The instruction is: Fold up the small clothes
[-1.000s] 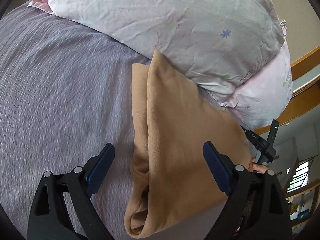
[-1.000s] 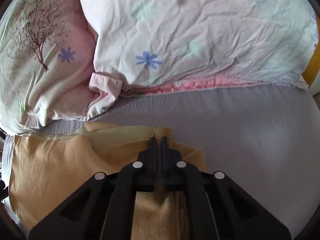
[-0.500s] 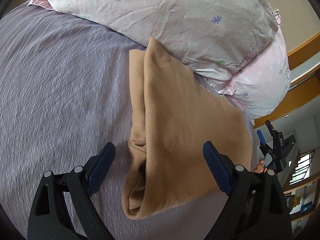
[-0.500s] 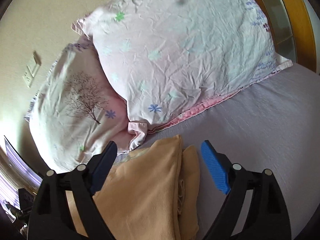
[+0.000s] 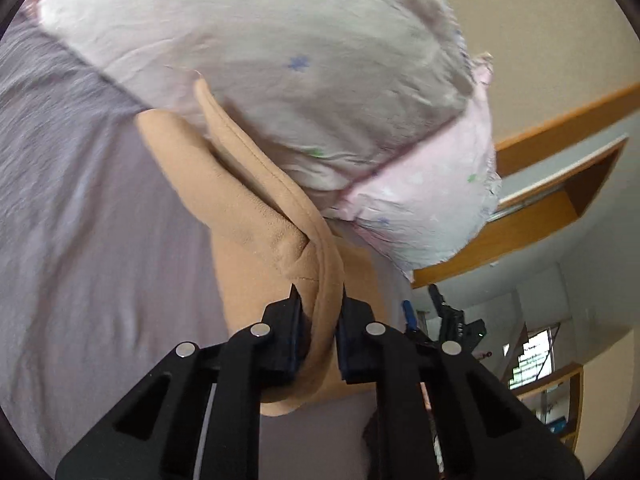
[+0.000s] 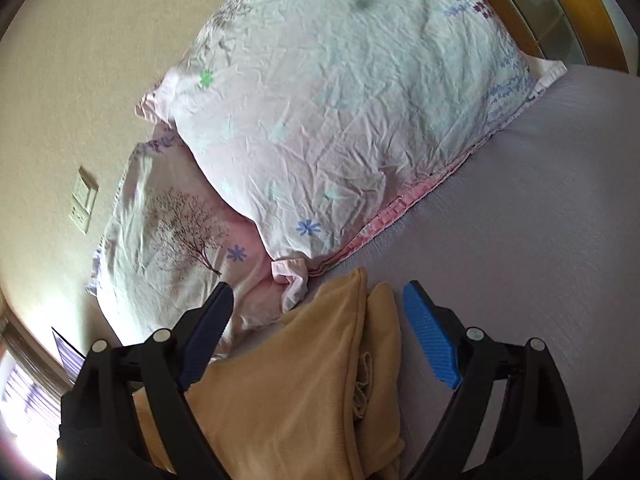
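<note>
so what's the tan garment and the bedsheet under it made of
Tan folded garment: looks like soft fleece or brushed knit, matte and fuzzy, with a thick rounded stitched hem. Lavender bedsheet: seems a thin woven fabric, matte, with a fine ribbed texture.

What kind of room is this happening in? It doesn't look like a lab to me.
Most likely a bedroom at home. Two floral pillows lie stacked on a lilac bed sheet, a wall socket sits beside them, and a tan garment is spread on the bed for folding.

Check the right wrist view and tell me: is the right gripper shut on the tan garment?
No, the right gripper stands wide open, its fingers apart above the tan garment on the bed.
</note>
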Demonstrator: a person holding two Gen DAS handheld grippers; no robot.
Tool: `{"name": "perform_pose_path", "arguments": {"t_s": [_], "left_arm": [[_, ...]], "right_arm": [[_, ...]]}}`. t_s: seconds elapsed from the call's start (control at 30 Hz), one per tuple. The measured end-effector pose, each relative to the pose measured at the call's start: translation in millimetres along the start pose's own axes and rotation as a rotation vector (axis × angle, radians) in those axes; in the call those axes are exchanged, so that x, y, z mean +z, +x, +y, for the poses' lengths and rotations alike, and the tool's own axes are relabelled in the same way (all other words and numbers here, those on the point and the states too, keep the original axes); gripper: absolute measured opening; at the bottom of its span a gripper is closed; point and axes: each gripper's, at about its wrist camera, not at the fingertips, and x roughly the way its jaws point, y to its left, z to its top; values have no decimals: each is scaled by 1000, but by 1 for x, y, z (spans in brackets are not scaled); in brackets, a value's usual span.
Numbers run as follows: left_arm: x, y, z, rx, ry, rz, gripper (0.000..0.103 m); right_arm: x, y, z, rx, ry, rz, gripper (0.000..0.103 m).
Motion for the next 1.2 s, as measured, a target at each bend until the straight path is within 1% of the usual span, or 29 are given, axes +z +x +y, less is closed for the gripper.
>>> {"name": "perform_pose_path", "arguments": {"t_s": [0.03,0.1,0.13,0.17,0.2,0.27,0.33,0.37,0.4,0.43,0.47,0.5,0.53,0.57,0.6,0.63,0.67,0.7,0.77,0.87,0.9,0.93,0.97,1.0,1.03,1.07,1.1,1.17,1.2], "left_arm": [[-1,10,-16,-22,31,13,13],[-8,51,-61,-92,109,69,12],[-14,72,-78,-128,132,102,12],[-26,103,-97,-162,156,158,12],[-35,125,-108,-171,175,204,13],[-58,180,-127,-152,218,345,17],[-72,200,-127,-144,196,425,20],[-75,201,-125,-169,181,435,20],[-75,193,-122,-228,171,432,21],[-71,182,-119,-250,176,410,25],[-67,166,-115,-243,188,370,45],[-60,144,-107,-211,200,300,59],[-54,128,-100,-178,211,241,78],[-51,111,-93,-139,229,192,79],[-47,99,-85,-80,247,163,79],[-44,92,-78,-30,249,156,79],[-42,85,-69,10,242,158,79],[-43,83,-60,41,229,172,79],[-49,85,-47,78,213,212,79],[-67,103,-42,101,221,291,79],[-72,103,-40,100,230,304,79],[-77,105,-42,96,245,312,79],[-82,105,-44,92,265,313,79],[-87,105,-50,89,305,307,79],[-94,106,-53,95,340,302,79],[-98,106,-57,105,374,303,79],[-104,110,-60,129,406,311,79],[-109,121,-63,167,432,337,79],[-112,127,-61,181,441,360,78]], "right_arm": [[0,-2,-1,5,8,-2,86],[1,-3,-3,2,11,-8,86],[1,-3,-5,-10,5,-11,86],[2,-3,-7,-21,-1,-12,86],[3,-3,-10,-32,-6,-9,86],[7,-4,-18,-67,-12,-7,86],[10,-8,-27,-92,-1,-8,86],[13,-12,-34,-92,18,-13,86],[15,-15,-38,-84,33,-16,86],[17,-21,-40,-67,49,-21,86],[19,-28,-41,-36,58,-21,86],[19,-34,-40,-5,59,-13,86],[17,-42,-37,41,52,4,85],[11,-50,-30,81,24,39,81],[6,-55,-24,96,-4,68,78],[-2,-61,-17,106,-38,113,72],[-11,-65,-10,100,-74,163,67],[-23,-70,-3,75,-115,217,64],[-42,-76,6,40,-165,283,58],[-61,-82,17,21,-211,305,58],[-63,-82,19,10,-222,306,58],[-67,-80,21,-7,-237,313,55],[-70,-77,22,-20,-251,320,42],[-75,-70,22,-47,-272,342,25],[-77,-65,22,-64,-288,361,10],[-77,-66,21,-71,-291,355,10],[-74,-69,19,-66,-280,320,10],[-63,-80,7,-88,-218,256,10],[-62,-80,3,-109,-205,262,10]]}}
